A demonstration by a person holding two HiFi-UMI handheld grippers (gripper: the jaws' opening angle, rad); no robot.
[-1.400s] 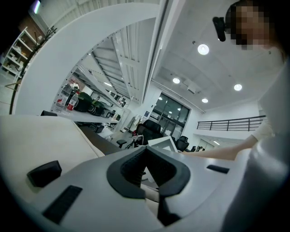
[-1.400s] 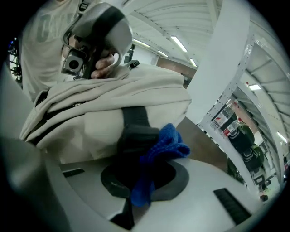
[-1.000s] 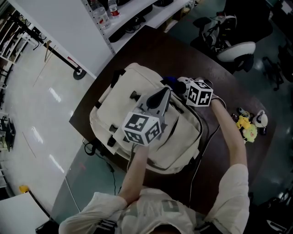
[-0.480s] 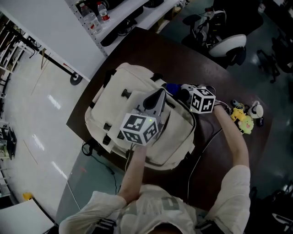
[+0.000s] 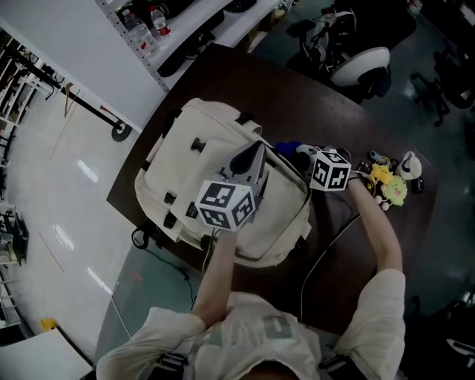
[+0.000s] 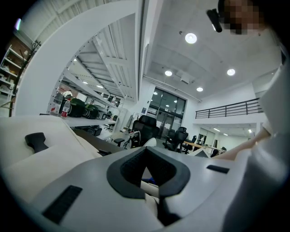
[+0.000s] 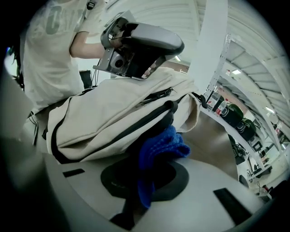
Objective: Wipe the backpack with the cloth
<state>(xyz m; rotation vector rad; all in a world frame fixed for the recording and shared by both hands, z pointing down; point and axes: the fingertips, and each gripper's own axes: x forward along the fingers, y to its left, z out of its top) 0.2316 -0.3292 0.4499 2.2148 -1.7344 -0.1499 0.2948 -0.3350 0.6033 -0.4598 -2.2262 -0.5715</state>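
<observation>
Right tool (image 5: 298, 154) and cloth (image 5: 286, 146) slightly farther along backpack (image 5: 197, 152) side.

Head view — looks steeply down from above the backpack (image 5: 200, 159), whole bag framed. Left gripper view: sits atop it, faces across. Right gripper view — close beside it. All three share the backpack.

Counted one backpack (image 5: 200, 167), one blue cloth (image 5: 287, 148) and one desk (image 5: 297, 96). Two grippers were recorded: left gripper (image 5: 256, 152), right gripper (image 5: 302, 156). Two bottles (image 5: 139, 22) stood on the shelf (image 5: 211, 31); the small toys (image 5: 390, 185) were too clustered to count.
</observation>
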